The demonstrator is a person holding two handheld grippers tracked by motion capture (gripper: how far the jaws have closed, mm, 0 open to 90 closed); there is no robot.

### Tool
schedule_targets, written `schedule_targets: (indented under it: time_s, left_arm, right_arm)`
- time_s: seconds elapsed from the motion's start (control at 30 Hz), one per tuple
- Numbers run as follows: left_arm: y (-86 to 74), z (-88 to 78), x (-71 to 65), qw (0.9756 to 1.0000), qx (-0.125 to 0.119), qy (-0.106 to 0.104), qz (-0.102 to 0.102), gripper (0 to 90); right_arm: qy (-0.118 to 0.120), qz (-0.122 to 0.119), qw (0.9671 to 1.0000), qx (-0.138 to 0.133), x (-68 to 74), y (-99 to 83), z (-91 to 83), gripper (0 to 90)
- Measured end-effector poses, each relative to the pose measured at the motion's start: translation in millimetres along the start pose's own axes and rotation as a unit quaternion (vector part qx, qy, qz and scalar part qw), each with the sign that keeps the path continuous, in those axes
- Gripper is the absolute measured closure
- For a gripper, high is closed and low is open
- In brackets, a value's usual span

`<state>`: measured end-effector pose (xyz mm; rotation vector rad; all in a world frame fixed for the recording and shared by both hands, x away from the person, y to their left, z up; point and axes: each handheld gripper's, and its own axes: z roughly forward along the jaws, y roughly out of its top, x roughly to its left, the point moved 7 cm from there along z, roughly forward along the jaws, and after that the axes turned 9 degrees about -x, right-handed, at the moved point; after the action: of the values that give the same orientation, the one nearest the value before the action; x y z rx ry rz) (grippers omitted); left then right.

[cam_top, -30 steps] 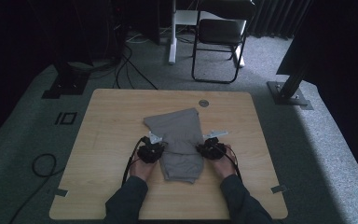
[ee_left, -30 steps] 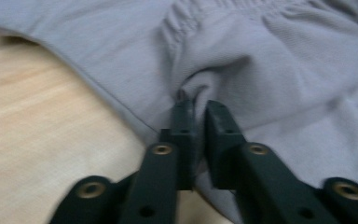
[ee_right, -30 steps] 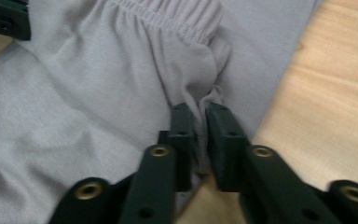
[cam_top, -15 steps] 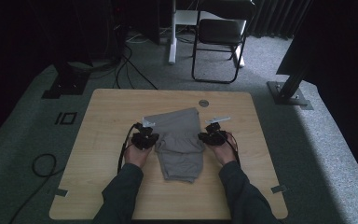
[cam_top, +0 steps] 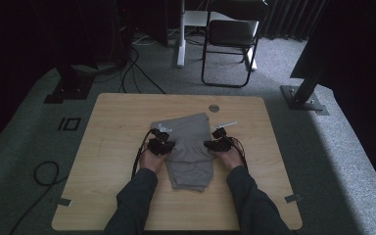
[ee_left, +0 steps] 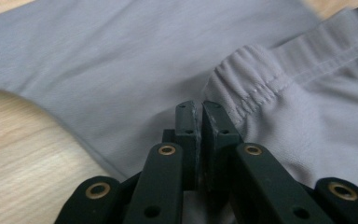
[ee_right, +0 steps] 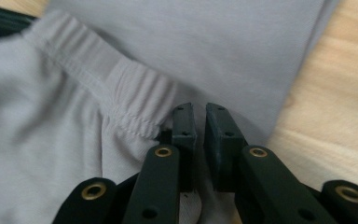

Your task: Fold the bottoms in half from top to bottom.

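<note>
Grey shorts lie in the middle of the wooden table. My left gripper is at their left edge and my right gripper at their right edge. In the left gripper view my left gripper has its jaws almost together, with the gathered waistband bunched at their tips. In the right gripper view my right gripper pinches the other end of the waistband. Both pairs of jaws have just been opening slightly, with cloth still between them.
A round grommet sits near the table's far edge. A small white strip lies beside the right gripper. Beyond the table stand a black chair and a stand base. Cables trail on the floor at left.
Both hands have moved away from the person along the shorts' sides, carrying the waistband corners. The shorts' near end now lies uncovered.
</note>
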<state>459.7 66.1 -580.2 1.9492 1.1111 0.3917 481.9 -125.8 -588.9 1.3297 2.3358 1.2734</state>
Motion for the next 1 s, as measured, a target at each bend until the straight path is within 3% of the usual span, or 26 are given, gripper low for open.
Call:
schedule_targets:
  time_s: [0.1,0.13,0.17,0.3,0.43,0.53,0.7,0.77,0.87,1.0]
  left_arm:
    - [0.3,-7.0,-5.3,0.9998,-0.014,-0.015,0.007,83.8]
    - [-1.2,-15.5,-14.1,0.9988,-0.027,-0.035,0.019,83.8]
    - [-2.4,-18.0,-16.8,0.9984,-0.031,-0.04,0.025,82.5]
    - [-13.6,-29.2,-29.4,0.996,-0.04,-0.067,0.044,81.2]
    - [-23.4,-35.4,-32.2,0.9954,-0.041,-0.077,0.041,81.0]
    - [-31.1,-36.5,-32.9,0.9951,-0.036,-0.082,0.042,81.0]
    - [-36.8,-37.4,-35.4,0.9945,-0.032,-0.089,0.046,80.9]
    - [-39.3,-38.7,-38.0,0.9938,-0.031,-0.094,0.051,80.9]
    - [-42.5,-40.4,-40.4,0.9929,-0.028,-0.1,0.057,80.1]
    - [-46.1,-42.8,-39.1,0.9924,-0.027,-0.105,0.057,79.3]
  right_arm:
    - [0.02,0.002,0.9998,-0.005,2.2,-1.5,-4.1,80.7]
    - [0.031,0.003,0.9995,-0.007,4.1,-2.1,-6.7,79.7]
    - [0.059,0.005,0.9981,-0.019,10.6,-3.2,-13.8,78.7]
    - [0.078,-0.004,0.9964,-0.031,20.9,-11.0,-24.8,76.7]
    - [0.083,-0.016,0.9956,-0.04,25.3,-16.3,-33.7,75.1]
    - [0.063,-0.016,0.9969,-0.044,19.0,-11.1,-34.4,75.2]
    - [0.045,-0.005,0.9983,-0.038,10.8,-4.7,-23.7,75.7]
    - [0.036,0.0,0.9991,-0.024,7.3,-5.7,-11.4,76.0]
    - [0.044,0.001,0.999,-0.008,9.2,-10.2,-5.7,76.1]
    - [0.07,-0.014,0.9975,-0.003,20.6,-16.9,-13.3,76.0]
